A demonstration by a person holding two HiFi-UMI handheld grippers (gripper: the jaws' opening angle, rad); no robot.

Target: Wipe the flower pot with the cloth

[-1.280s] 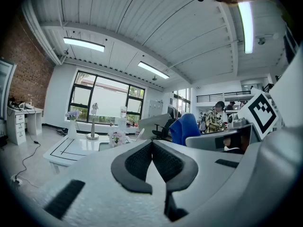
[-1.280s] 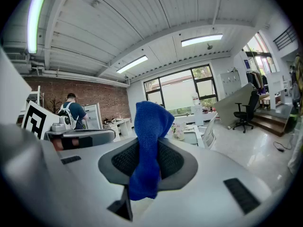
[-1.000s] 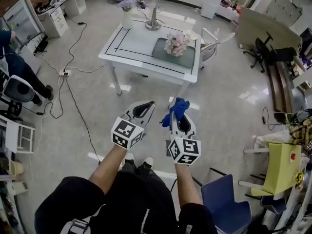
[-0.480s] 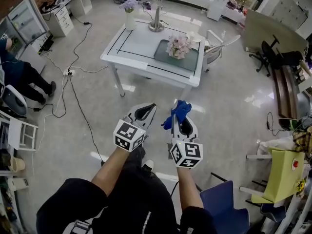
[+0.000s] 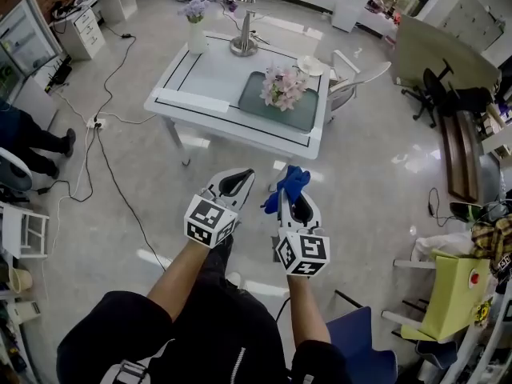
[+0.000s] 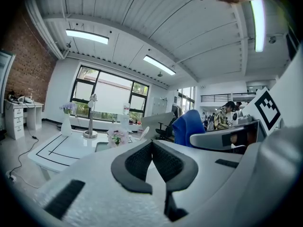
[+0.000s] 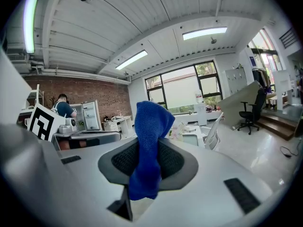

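A pot of pink flowers [image 5: 281,89] stands on a dark mat [image 5: 280,104] on the white table [image 5: 208,78], well ahead of both grippers. It shows small in the left gripper view as the flower pot [image 6: 116,137]. My right gripper [image 5: 290,189] is shut on a blue cloth [image 5: 288,184], which sticks out past the jaws; in the right gripper view the cloth [image 7: 149,148] hangs pinched between the pads. My left gripper [image 5: 240,176] is shut and holds nothing. Both grippers are over the floor, short of the table.
A white vase with purple flowers [image 5: 196,22] and a metal lamp base [image 5: 241,45] stand at the table's far side. A white chair [image 5: 352,78] sits at its right. Cables [image 5: 104,134] trail over the floor at left. A blue chair [image 5: 360,350] is behind me at right.
I have moved toward the table, which now sits closer and more to the left in the head view. Both grippers keep the same pose, the cloth still held.
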